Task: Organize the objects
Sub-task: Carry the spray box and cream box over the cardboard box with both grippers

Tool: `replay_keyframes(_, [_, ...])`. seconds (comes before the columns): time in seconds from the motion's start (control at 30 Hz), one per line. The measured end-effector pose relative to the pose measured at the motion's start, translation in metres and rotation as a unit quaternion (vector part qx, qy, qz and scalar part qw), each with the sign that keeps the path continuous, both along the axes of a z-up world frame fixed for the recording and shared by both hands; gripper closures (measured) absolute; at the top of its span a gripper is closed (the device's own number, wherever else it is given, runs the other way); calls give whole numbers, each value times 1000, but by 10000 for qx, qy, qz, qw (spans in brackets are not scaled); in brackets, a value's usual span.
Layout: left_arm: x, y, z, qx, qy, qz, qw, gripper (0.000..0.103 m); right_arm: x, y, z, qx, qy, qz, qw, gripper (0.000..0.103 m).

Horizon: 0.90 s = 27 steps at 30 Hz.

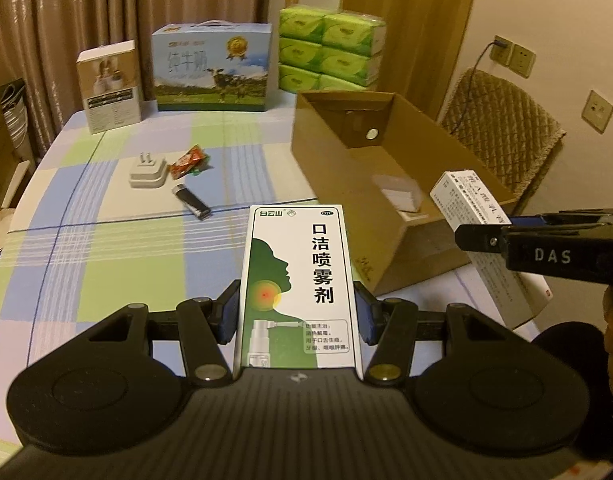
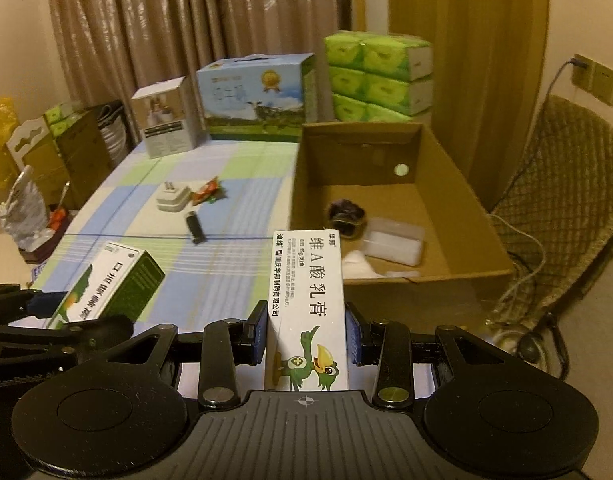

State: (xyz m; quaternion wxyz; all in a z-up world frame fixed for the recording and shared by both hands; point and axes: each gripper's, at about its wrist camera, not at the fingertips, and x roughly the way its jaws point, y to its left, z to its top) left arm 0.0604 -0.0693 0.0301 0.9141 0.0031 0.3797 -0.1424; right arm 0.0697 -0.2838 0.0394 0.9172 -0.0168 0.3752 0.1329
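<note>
My left gripper is shut on a green and white spray box and holds it above the checked tablecloth, left of the open cardboard box. It also shows in the right wrist view. My right gripper is shut on a white cream box near the cardboard box's front wall; it shows in the left wrist view. On the table lie a white plug adapter, a red snack packet and a black lighter.
Inside the cardboard box are a dark round thing, a clear plastic case and white wadding. A milk carton, a small box and green tissue packs stand at the back. A padded chair is at the right.
</note>
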Motion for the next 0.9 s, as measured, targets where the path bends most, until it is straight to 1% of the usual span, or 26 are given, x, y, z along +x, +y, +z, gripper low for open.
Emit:
replay_keyframes(0.4, [1, -48, 6, 43, -59, -422, 9991, 52, 5, -41, 4, -40, -24, -376, 9993, 68])
replay_keyframes(0.9, [23, -90, 4, 128, -71, -742, 9971, 52, 22, -75, 5, 0, -48, -662, 9978, 68])
